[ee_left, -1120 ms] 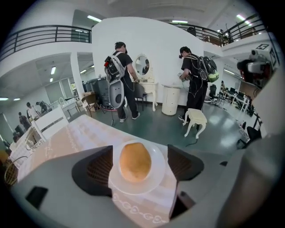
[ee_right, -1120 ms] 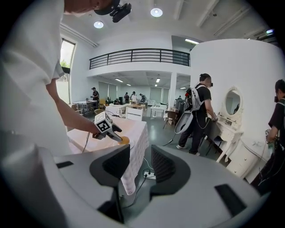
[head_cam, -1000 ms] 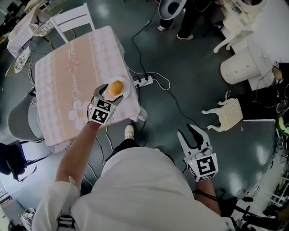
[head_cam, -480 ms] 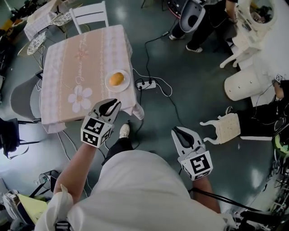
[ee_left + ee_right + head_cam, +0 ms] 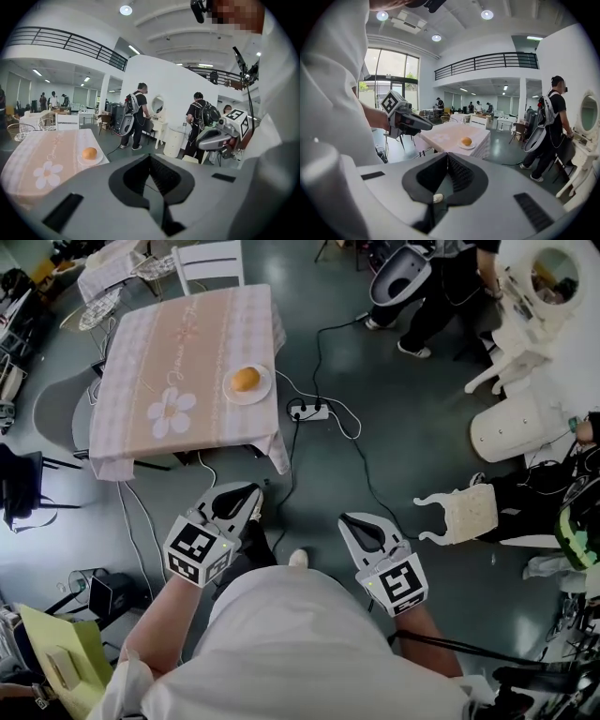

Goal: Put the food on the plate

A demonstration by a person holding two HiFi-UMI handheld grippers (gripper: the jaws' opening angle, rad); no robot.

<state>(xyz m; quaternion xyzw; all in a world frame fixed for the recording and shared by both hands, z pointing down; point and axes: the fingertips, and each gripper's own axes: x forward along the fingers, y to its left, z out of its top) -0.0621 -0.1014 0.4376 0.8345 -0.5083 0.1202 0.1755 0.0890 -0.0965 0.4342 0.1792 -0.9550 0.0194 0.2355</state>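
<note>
An orange bun [image 5: 246, 379] lies on a small white plate [image 5: 262, 392] near the right edge of the pink-clothed table [image 5: 169, 362]. Both grippers are held low by my body, well short of the table. My left gripper [image 5: 248, 499] is closing to shut with nothing between its jaws. My right gripper [image 5: 353, 522] is likewise closing to shut and empty. The left gripper view shows the bun [image 5: 89, 153] far off to the left, past its own tips [image 5: 150, 157]. In the right gripper view the bun [image 5: 466, 141] sits on the table beyond the tips [image 5: 447, 156].
A power strip [image 5: 309, 412] and cables run over the dark floor right of the table. A white chair [image 5: 211, 259] stands behind the table, a grey chair [image 5: 56, 413] at its left. An overturned white stool [image 5: 464, 512] lies at right. People stand at the back right.
Both grippers went from open to shut. The left gripper drew back from the plate toward my body, and I have stepped away from the table. The bun stays on the plate.
</note>
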